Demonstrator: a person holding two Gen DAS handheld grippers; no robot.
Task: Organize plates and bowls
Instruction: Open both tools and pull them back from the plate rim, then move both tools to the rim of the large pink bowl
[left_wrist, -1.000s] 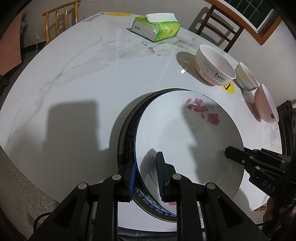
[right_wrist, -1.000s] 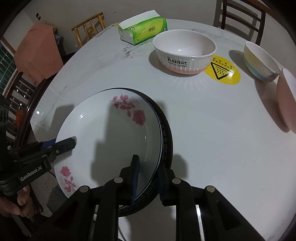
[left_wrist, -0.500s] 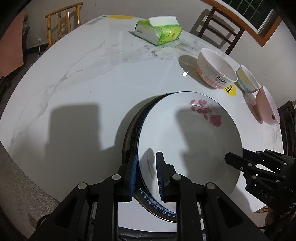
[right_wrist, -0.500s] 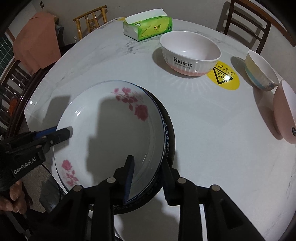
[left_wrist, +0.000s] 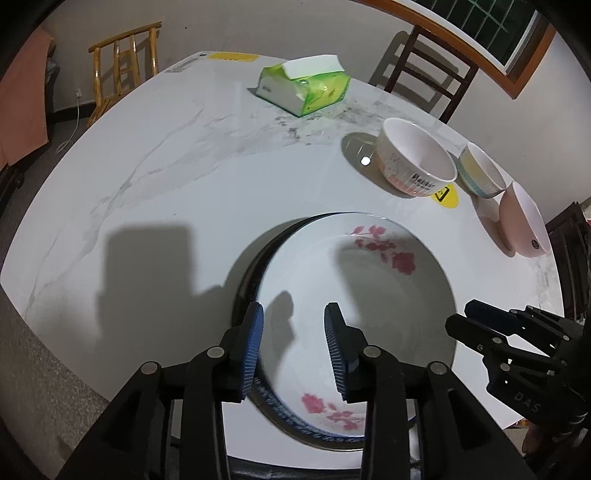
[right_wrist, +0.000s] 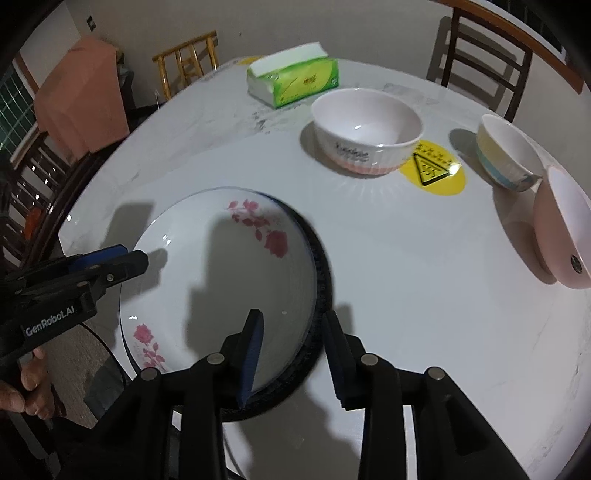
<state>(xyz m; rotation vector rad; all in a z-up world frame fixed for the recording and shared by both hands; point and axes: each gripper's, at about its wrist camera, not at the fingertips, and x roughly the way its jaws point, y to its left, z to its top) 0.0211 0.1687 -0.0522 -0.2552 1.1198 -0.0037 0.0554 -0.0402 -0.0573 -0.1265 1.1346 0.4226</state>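
Note:
A white plate with pink flowers (left_wrist: 373, 295) (right_wrist: 236, 284) lies on top of a dark plate with a blue-patterned rim (left_wrist: 242, 284) (right_wrist: 324, 273) at the near side of the marble table (left_wrist: 177, 177). My left gripper (left_wrist: 294, 325) straddles the left rim of the floral plate. Its jaws are opening and the pads stand off the rim. My right gripper (right_wrist: 292, 326) straddles the right rim of the stack, jaws also opening, with the pads clear of it. Each gripper shows in the other's view: the right gripper (left_wrist: 467, 323) and the left gripper (right_wrist: 135, 260).
Behind the plates stand a white bowl marked Rabbit (left_wrist: 417, 162) (right_wrist: 365, 129), a small striped bowl (left_wrist: 480, 171) (right_wrist: 504, 153) and a pink bowl (left_wrist: 522, 225) (right_wrist: 561, 236) tipped on its side. A green tissue pack (left_wrist: 306, 88) (right_wrist: 295, 81) lies at the far side. Chairs ring the table.
Both grippers were shut on opposite rims of the floral plate; now their jaws have spread and let it go. The plate rests on the dark-rimmed plate.

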